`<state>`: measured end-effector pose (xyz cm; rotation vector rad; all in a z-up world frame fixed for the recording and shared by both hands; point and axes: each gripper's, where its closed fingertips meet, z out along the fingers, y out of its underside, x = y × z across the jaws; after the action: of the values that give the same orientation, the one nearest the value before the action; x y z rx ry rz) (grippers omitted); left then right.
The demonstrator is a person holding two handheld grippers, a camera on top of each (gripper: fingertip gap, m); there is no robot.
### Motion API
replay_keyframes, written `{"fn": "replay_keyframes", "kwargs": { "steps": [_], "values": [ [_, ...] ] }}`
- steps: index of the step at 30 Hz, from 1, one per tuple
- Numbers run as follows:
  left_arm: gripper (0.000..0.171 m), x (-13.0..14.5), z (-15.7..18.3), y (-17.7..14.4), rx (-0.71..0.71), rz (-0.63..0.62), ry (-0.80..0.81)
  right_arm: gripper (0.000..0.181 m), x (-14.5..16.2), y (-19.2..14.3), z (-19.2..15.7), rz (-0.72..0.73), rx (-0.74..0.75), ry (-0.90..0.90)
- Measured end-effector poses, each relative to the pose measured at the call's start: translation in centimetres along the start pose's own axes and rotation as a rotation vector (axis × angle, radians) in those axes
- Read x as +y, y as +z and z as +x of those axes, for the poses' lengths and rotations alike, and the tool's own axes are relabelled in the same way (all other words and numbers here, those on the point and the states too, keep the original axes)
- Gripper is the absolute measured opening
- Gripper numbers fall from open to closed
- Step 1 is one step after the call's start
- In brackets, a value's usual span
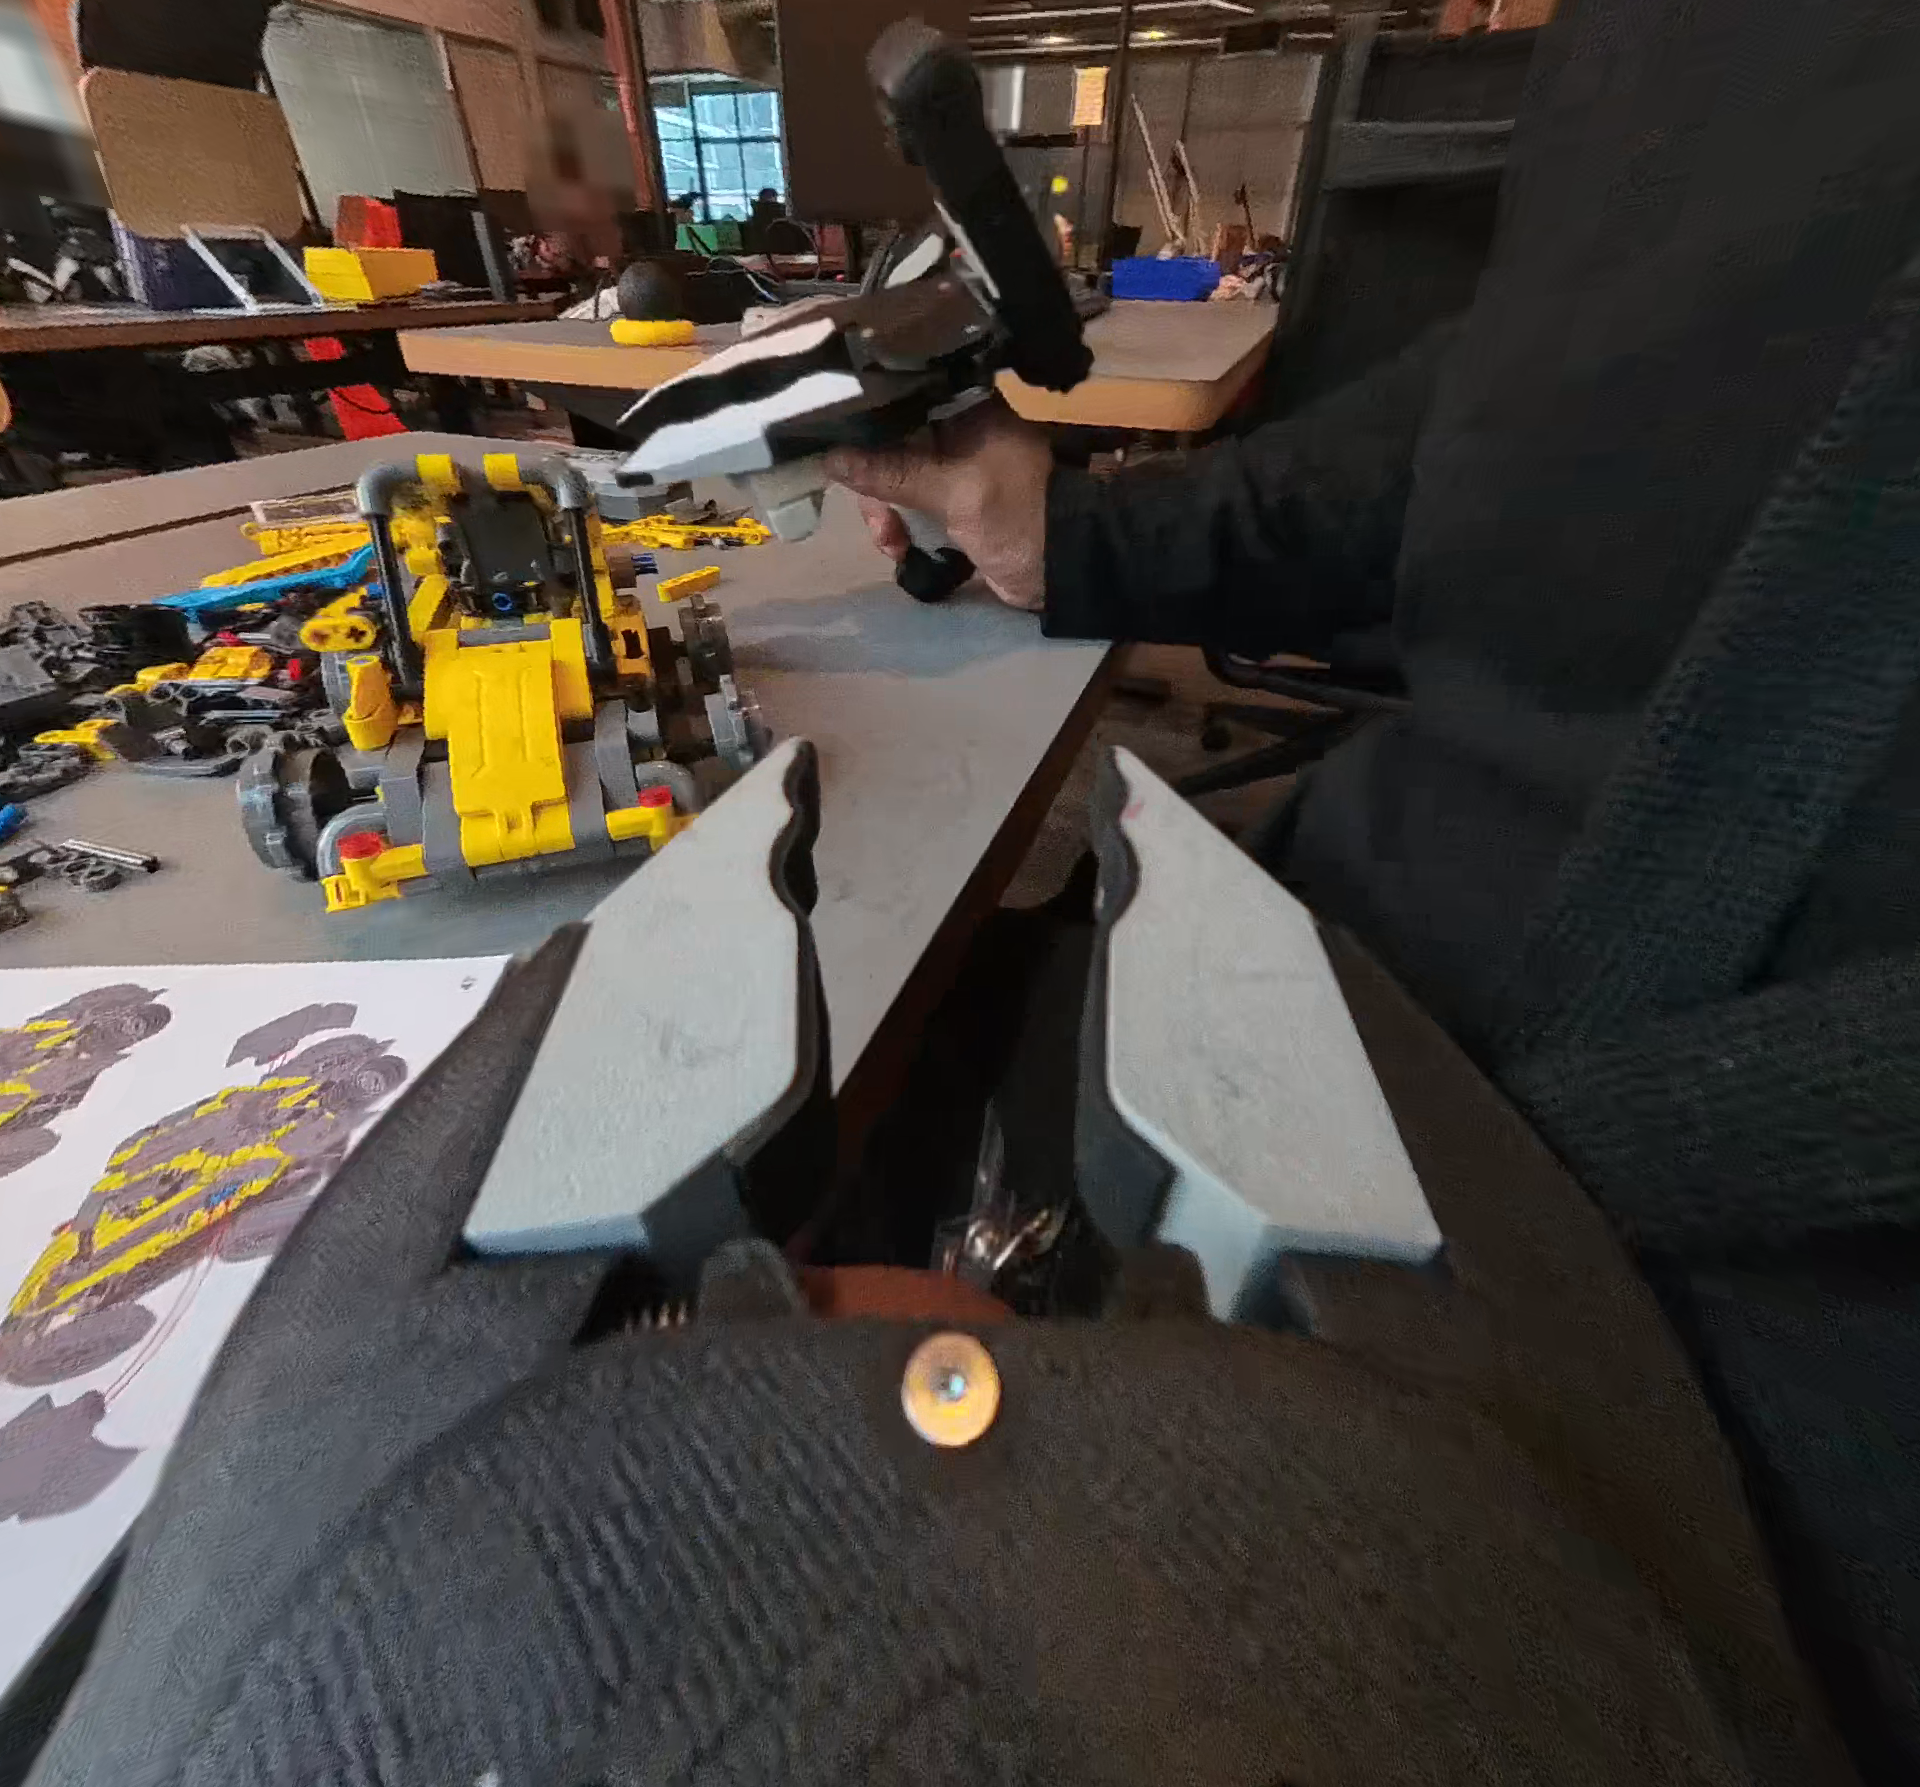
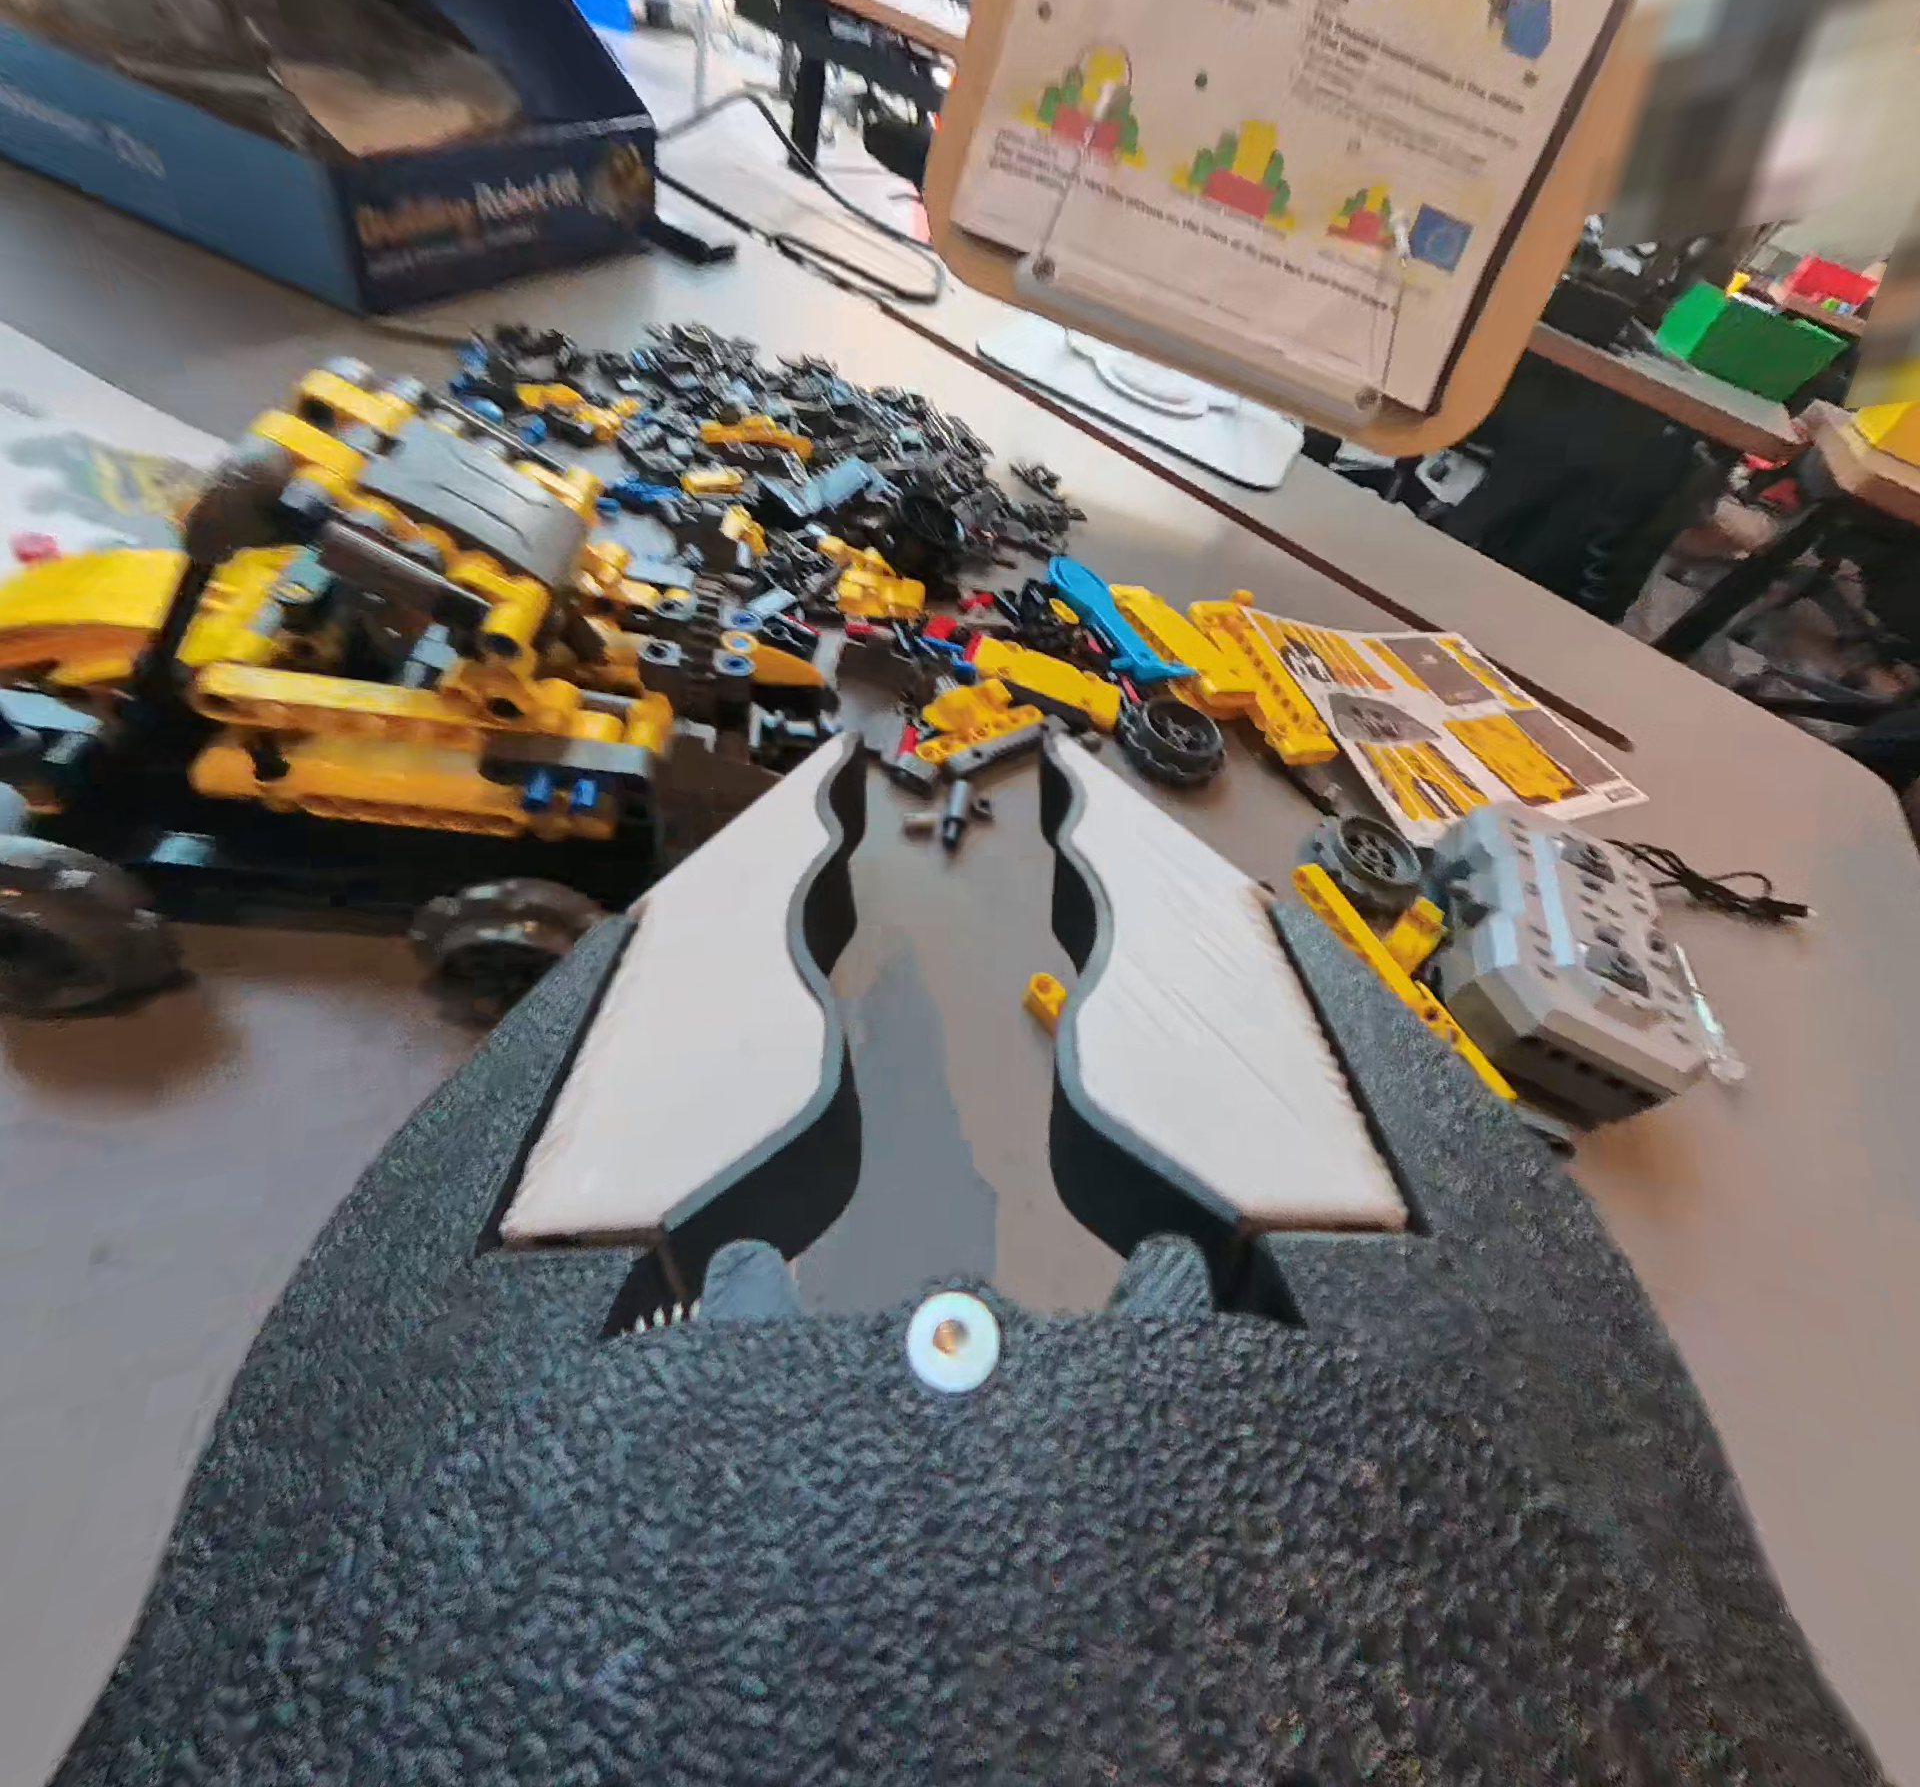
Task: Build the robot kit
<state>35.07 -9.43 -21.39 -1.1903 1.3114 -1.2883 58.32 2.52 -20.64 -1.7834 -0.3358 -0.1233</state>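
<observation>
Left wrist view: left gripper (image 1: 956,781) empty, fingers spread wide over the grey table's (image 1: 914,698) edge. Yellow-and-grey brick vehicle (image 1: 488,688) near, to its left; printed instruction sheet (image 1: 187,1166) cut off at the frame edge. Right gripper (image 1: 665,433) seen farther off in a hand (image 1: 966,511); its gap is hard to judge here.

Right wrist view: right gripper (image 2: 951,761) parted, empty, above loose pieces (image 2: 810,480). Small yellow piece (image 2: 1044,997) lies between the fingers. Grey block (image 2: 1558,948) at right. Vehicle blurred.

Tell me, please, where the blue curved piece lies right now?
In the right wrist view the blue curved piece lies on the table, right of the loose parts pile, between yellow beams and above a small black wheel.
</observation>
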Motion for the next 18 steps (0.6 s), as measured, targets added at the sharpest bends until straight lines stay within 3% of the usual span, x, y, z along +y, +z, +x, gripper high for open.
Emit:
{"fn": "replay_keyframes", "kwargs": {
  "steps": [3, 7, 9, 11, 14, 18],
  "values": [
    [0.037, -0.3, -0.8, -1.1, 0.007, 0.053, -0.006, 0.040, 1.2, 0.8, 0.6, -0.076, 0.038, 0.004],
    [0.038, 0.6, -2.0, -2.1, -0.002, 0.059, -0.021, 0.046, 3.1, 2.0, 0.7, -0.207, 0.039, -0.004],
    [0.042, 0.5, -2.5, -2.1, -0.016, 0.023, -0.019, 0.061, 3.5, 2.2, 0.9, -0.240, 0.051, -0.004],
    [0.043, 0.8, -2.5, -2.1, -0.017, 0.003, -0.086, 0.063, 3.4, 2.1, 1.0, -0.233, 0.052, 0.001],
    [0.048, 3.0, 0.4, -2.8, 0.034, -0.120, -0.180, 0.068, 2.5, 1.6, 0.9, -0.168, 0.046, 0.002],
    [0.037, 3.6, 2.9, -2.2, -0.028, -0.168, 0.109, 0.057, -0.3, 0.2, 0.4, 0.011, 0.036, 0.013]
  ]
}}
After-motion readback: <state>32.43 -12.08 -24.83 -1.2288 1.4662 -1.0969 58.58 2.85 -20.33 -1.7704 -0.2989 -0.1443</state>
